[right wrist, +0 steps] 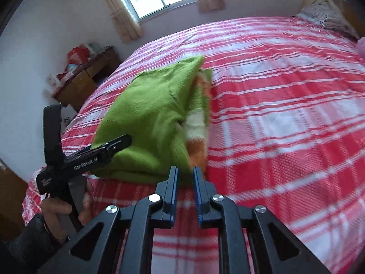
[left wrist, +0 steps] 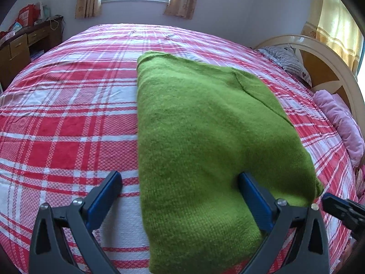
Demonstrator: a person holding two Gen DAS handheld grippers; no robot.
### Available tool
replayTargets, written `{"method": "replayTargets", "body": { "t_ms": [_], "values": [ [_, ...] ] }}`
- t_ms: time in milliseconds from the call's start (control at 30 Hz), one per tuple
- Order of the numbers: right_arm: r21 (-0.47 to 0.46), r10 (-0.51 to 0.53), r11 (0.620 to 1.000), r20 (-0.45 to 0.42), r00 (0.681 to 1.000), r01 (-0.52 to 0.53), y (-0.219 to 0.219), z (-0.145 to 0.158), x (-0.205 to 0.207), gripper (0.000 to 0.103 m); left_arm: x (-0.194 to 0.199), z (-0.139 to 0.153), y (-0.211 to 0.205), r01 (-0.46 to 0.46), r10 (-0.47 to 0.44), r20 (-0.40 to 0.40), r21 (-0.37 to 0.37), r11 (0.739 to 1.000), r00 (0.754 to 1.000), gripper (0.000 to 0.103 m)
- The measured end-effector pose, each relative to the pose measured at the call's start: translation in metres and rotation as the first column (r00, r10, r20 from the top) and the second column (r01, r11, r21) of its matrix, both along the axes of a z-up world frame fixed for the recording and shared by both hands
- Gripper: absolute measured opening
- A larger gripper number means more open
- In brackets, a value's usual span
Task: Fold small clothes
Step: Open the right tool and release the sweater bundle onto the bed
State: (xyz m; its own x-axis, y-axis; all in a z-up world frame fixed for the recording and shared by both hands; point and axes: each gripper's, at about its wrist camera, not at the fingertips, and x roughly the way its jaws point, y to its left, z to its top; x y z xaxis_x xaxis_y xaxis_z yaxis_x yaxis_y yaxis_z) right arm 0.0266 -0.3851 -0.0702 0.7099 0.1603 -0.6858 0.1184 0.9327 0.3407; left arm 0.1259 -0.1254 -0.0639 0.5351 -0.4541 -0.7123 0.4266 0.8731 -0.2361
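Observation:
A green knitted sweater (left wrist: 205, 125) lies folded on the red plaid bedsheet (left wrist: 57, 118). Orange and white stripes show at its open side (right wrist: 196, 125). My left gripper (left wrist: 180, 180) is open wide over the sweater's near end; one finger (left wrist: 251, 189) rests on the knit and the other (left wrist: 111, 187) is above the sheet. In the right wrist view the left gripper (right wrist: 109, 146) lies across the sweater (right wrist: 148, 114), held by a hand (right wrist: 61, 207). My right gripper (right wrist: 185, 174) has its jaws close together, pinching the sweater's near corner; its tip (left wrist: 335, 205) shows beside that corner.
A wooden desk (left wrist: 20, 43) with red bags stands left of the bed by the wall. A striped pillow (left wrist: 289, 61) and a pink cloth (left wrist: 342, 123) lie by the curved headboard (left wrist: 326, 52). Bare sheet (right wrist: 285, 125) stretches to the right of the sweater.

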Motion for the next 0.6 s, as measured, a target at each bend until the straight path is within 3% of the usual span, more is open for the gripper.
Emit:
{"method": "replayTargets", "body": {
  "t_ms": [167,300,333,367,433,600],
  "values": [
    [-0.014,-0.020,1.000,0.069,0.997,0.021,0.007,0.018,0.001,0.014,0.000,0.000,-0.002,-0.002,0.002,-0.002,-0.001,1.000,1.000,0.103],
    [-0.002,-0.020,1.000,0.052,0.998,0.020,0.013,0.020,0.020,0.018,-0.001,0.000,-0.001,-0.002,0.002,-0.003,-0.002,1.000,1.000,0.103],
    [-0.001,-0.028,1.000,0.047,0.998,0.029,0.014,0.019,0.024,0.029,-0.001,-0.001,-0.001,0.000,0.000,-0.005,-0.002,1.000,1.000,0.103],
    [0.005,-0.038,0.999,0.047,0.998,0.038,0.013,0.018,0.025,0.049,-0.002,-0.001,0.000,0.002,-0.002,-0.006,-0.004,1.000,1.000,0.103],
    [0.034,-0.051,0.998,0.076,0.996,0.048,0.010,0.019,0.021,0.072,-0.004,-0.001,0.002,0.009,-0.009,-0.007,-0.008,1.000,1.000,0.103],
    [0.052,-0.048,0.998,0.101,0.994,0.043,-0.001,0.014,0.014,0.072,-0.012,-0.001,0.008,0.024,-0.024,0.002,-0.016,1.000,1.000,0.103]
  ]
}}
